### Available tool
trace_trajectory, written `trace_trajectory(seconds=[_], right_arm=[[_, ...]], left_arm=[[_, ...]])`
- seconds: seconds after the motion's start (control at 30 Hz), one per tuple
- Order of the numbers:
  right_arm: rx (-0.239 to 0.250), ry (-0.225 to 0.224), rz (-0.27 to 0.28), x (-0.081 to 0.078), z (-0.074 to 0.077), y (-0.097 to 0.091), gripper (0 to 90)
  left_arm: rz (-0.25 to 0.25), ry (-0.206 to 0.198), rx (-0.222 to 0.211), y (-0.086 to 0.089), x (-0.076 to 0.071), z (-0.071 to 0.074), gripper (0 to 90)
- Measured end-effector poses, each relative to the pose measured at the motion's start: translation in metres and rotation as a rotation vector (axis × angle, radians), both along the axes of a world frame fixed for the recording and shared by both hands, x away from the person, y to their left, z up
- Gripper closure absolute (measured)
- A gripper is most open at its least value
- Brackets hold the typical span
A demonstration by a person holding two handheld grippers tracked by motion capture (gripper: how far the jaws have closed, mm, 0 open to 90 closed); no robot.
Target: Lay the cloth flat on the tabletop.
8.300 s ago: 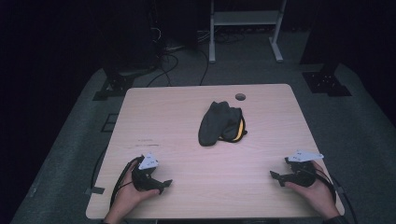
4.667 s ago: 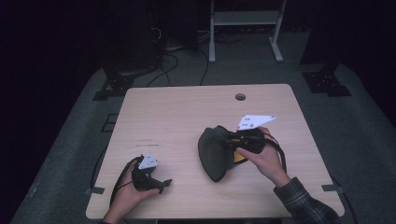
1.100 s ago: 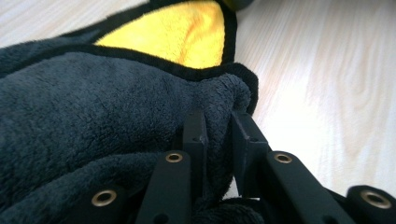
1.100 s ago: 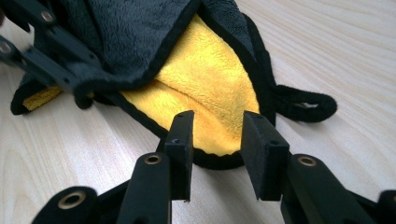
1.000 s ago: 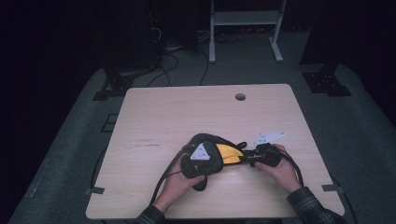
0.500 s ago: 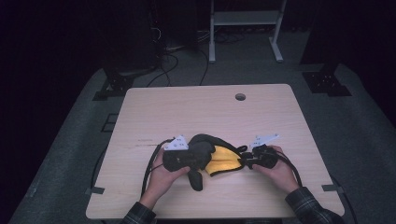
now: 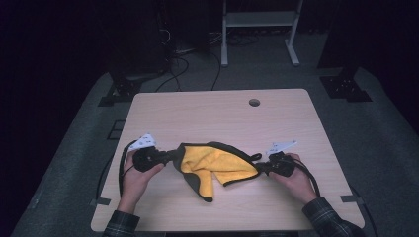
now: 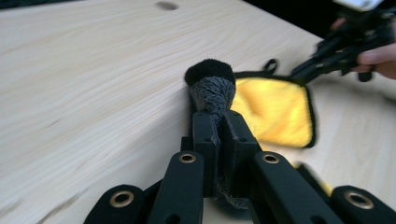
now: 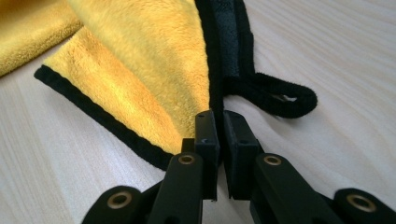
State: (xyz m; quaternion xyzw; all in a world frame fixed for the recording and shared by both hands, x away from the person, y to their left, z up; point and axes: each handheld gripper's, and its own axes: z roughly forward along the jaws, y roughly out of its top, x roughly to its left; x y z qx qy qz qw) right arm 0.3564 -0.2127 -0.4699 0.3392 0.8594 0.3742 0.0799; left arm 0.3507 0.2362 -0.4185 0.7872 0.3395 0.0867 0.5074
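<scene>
On the left of the surface (image 7: 163, 118), the left claw (image 7: 170, 157) is clenched on a bunched grey corner of the cloth (image 7: 217, 165); in the left gripper view the fabric is wadded between its pads and bulges out past the tips. Its jaws have just been closing, with that corner between them. The cloth lies at the near middle of the surface, yellow side up with a black trim, spread between the 2 claws, and 1 flap hangs toward the near edge. At the right, the right claw (image 7: 261, 169) pinches the black hem beside a small loop (image 9: 280, 95); its jaws have just been closing on that edge too. Holding 2 opposite ends likely lets the person draw the cloth flat for spreading or folding.
</scene>
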Motion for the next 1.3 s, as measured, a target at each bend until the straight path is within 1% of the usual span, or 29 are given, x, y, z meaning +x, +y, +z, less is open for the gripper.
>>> trace_trajectory(seconds=[0.03, 0.1, 0.13, 0.23, 0.3, 0.33, 0.37, 0.4, 0.43, 0.47, 0.53, 0.67, 0.77, 0.8, 0.83, 0.87, 0.9, 0.93, 0.97, 1.0, 1.03, 1.07, 1.1, 1.13, 1.23, 1.27, 1.3], right_arm=[[0.002, -0.002, 0.0, 0.0, 0.0, 0.0, 84.0], [0.0, -0.003, -0.003, 0.0, 0.0, 0.0, 84.0], [-0.001, -0.004, -0.001, 0.001, 0.0, 0.0, 84.0], [-0.003, -0.006, 0.001, 0.001, 0.0, 0.0, 84.0], [-0.001, -0.008, 0.0, 0.001, 0.001, 0.0, 84.0], [-0.001, -0.008, 0.0, 0.001, 0.001, 0.0, 84.0], [0.001, -0.006, -0.003, 0.0, 0.001, 0.0, 83.9], [0.001, -0.007, -0.003, 0.0, 0.001, -0.001, 83.9], [0.001, -0.007, -0.003, 0.0, 0.001, -0.001, 83.9], [0.001, -0.006, -0.004, 0.0, 0.001, -0.001, 83.9], [0.0, -0.008, -0.002, 0.0, 0.001, 0.0, 83.9], [-0.005, -0.011, 0.003, 0.001, 0.0, 0.0, 84.0], [-0.009, -0.011, 0.003, 0.001, 0.0, 0.0, 84.1], [-0.009, -0.011, 0.003, 0.001, 0.0, 0.0, 84.1], [-0.008, -0.01, 0.003, 0.001, 0.0, 0.0, 84.4], [-0.008, -0.01, 0.003, 0.001, 0.0, 0.0, 84.4], [-0.008, -0.01, 0.003, 0.001, 0.001, 0.0, 84.7], [-0.008, -0.011, 0.004, 0.0, 0.001, 0.0, 84.9], [-0.004, -0.009, 0.004, 0.0, 0.002, 0.0, 85.2], [-0.004, -0.009, 0.004, 0.0, 0.002, 0.0, 85.2], [-0.002, -0.009, 0.0, 0.0, 0.003, 0.0, 85.5], [-0.002, -0.009, 0.0, 0.0, 0.003, 0.0, 85.5], [0.001, -0.014, 0.001, -0.001, 0.004, -0.001, 85.7], [0.001, -0.014, 0.001, -0.001, 0.004, -0.001, 85.7], [0.01, -0.026, -0.007, -0.001, 0.008, -0.003, 85.9], [0.013, -0.03, -0.011, -0.001, 0.009, -0.004, 86.0], [0.017, -0.041, -0.019, 0.0, 0.014, -0.007, 86.1]], left_arm=[[0.005, 0.009, -0.001, 0.004, 0.001, -0.003, 83.5], [0.024, 0.04, -0.004, 0.012, 0.004, -0.011, 79.9], [0.028, 0.057, -0.001, 0.013, 0.005, -0.015, 77.8], [0.035, 0.088, 0.015, 0.014, 0.009, -0.021, 68.4], [0.054, 0.093, 0.015, 0.014, 0.011, -0.023, 55.7], [0.054, 0.093, 0.015, 0.014, 0.011, -0.023, 52.5], [0.058, 0.098, 0.013, 0.014, 0.011, -0.023, 52.5], [0.055, 0.106, 0.016, 0.015, 0.012, -0.024, 49.4], [0.067, 0.119, 0.033, 0.014, 0.012, -0.025, 47.5], [0.091, 0.125, 0.053, 0.014, 0.013, -0.027, 44.5], [0.122, 0.146, 0.076, 0.016, 0.015, -0.033, 43.9], [0.154, 0.179, 0.092, 0.017, 0.023, -0.041, 46.9], [0.154, 0.199, 0.117, 0.014, 0.027, -0.045, 50.6], [0.152, 0.208, 0.122, 0.012, 0.027, -0.047, 50.6], [0.154, 0.217, 0.139, 0.011, 0.028, -0.049, 55.3], [0.149, 0.221, 0.156, 0.01, 0.028, -0.051, 55.3], [0.143, 0.216, 0.168, 0.01, 0.027, -0.052, 60.2], [0.142, 0.221, 0.171, 0.01, 0.027, -0.051, 64.8], [0.137, 0.229, 0.181, 0.011, 0.028, -0.051, 74.2], [0.139, 0.237, 0.181, 0.011, 0.027, -0.051, 74.2], [0.145, 0.245, 0.176, 0.011, 0.027, -0.052, 84.5], [0.137, 0.249, 0.174, 0.011, 0.028, -0.052, 84.5], [0.134, 0.25, 0.18, 0.011, 0.028, -0.051, 86.5], [0.134, 0.249, 0.185, 0.011, 0.028, -0.051, 86.5], [0.145, 0.219, 0.167, 0.011, 0.028, -0.044, 86.8], [0.16, 0.204, 0.137, 0.013, 0.028, -0.04, 86.8], [0.165, 0.195, 0.126, 0.015, 0.028, -0.036, 86.8]])
